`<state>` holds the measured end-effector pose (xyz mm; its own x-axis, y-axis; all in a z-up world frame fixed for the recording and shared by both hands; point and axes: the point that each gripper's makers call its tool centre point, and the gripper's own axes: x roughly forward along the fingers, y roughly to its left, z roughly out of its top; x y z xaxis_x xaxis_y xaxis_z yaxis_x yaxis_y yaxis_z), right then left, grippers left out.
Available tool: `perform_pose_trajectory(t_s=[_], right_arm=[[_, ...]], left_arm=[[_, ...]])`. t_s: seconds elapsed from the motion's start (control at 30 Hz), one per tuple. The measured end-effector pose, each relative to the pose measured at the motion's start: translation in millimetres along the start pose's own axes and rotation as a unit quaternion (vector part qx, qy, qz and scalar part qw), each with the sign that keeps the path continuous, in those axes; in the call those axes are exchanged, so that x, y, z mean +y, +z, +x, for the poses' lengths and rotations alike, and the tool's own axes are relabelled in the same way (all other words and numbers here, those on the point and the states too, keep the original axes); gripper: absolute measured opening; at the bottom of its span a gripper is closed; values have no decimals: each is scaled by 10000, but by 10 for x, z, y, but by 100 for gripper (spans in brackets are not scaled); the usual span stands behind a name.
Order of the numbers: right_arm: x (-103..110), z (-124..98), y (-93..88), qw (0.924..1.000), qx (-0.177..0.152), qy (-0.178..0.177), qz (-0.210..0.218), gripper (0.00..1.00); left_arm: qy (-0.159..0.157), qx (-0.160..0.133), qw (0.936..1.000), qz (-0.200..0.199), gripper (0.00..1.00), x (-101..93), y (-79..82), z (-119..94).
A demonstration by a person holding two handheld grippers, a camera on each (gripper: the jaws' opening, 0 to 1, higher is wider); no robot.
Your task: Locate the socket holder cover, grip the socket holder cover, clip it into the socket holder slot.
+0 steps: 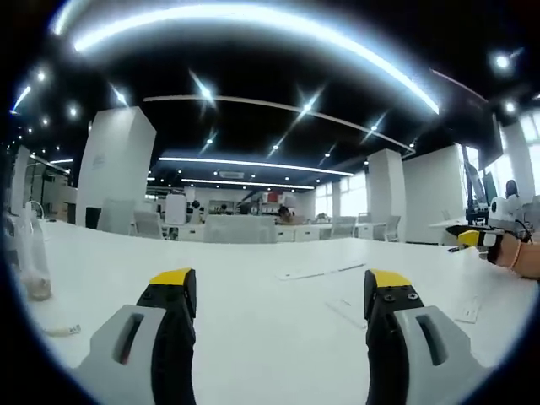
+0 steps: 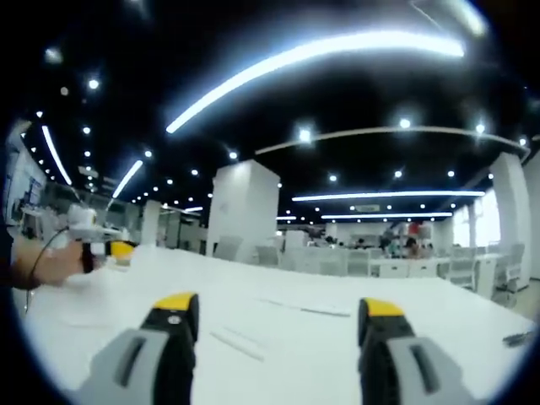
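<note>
**Both grippers wide open over the table, nothing picked up yet**

Left gripper [image 1: 280,283]: jaws spread far apart, yellow tips up, nothing between them but bare white table [image 1: 253,337]. Same deal for the right gripper [image 2: 278,305]: jaws wide apart, nothing pinched.

On to the task bits. Several thin, flat white strips lying on the table, hard to pick out against the white top. In the left gripper view: one long strip [image 1: 321,272] at about 1 o'clock past the jaws, a second [image 1: 346,312] just inside the right jaw at 3 o'clock, and a third [image 1: 468,312] further out at 4 o'clock. In the right gripper view: a pair of them [image 2: 236,344] between the jaws, near 7 o'clock, plus another [image 2: 308,310] up ahead at 12 o'clock. Can't tell which of these is the cover and which the holder, way too small and pale. All well apart from both sets of jaws, none touched.

Other stuff: clear bottle [image 1: 34,253] standing upright at 9 o'clock in the left gripper view, with a small scrap [image 1: 63,331] lying nearer at 8 o'clock. Right hand [image 1: 519,256] poking in at 3 o'clock there; left hand [image 2: 46,263] at 9 o'clock in the right gripper view. Dark pen-like thing [image 2: 515,337] at 4 o'clock near the table edge.
</note>
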<state>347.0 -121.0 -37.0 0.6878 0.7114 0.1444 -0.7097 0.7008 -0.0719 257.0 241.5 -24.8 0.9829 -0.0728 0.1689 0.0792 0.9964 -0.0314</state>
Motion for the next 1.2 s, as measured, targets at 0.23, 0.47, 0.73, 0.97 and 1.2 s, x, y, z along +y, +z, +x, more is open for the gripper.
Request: perform_pose_trajectory(t_s=[0.23, 0.47, 0.73, 0.97, 1.2], right_arm=[[-56, -51, 106, 9994, -234, -110, 209, 77], [59, -60, 173, 9995, -238, 82, 190, 76], [230, -105, 401, 9972, -572, 367, 296, 76], [382, -116, 495, 9961, -578, 627, 217, 76], [461, -129, 655, 9940, -526, 958, 48, 76]], left_arm=[[88, 339, 9993, 96, 81, 44, -105, -2], [72, 370, 9993, 30, 80, 30, -76, -41], [97, 301, 9995, 30, 78, 8, 13, -92], [-7, 311, 9995, -21, 74, -42, 39, -117], [-33, 380, 9993, 52, 73, -61, 35, -135]])
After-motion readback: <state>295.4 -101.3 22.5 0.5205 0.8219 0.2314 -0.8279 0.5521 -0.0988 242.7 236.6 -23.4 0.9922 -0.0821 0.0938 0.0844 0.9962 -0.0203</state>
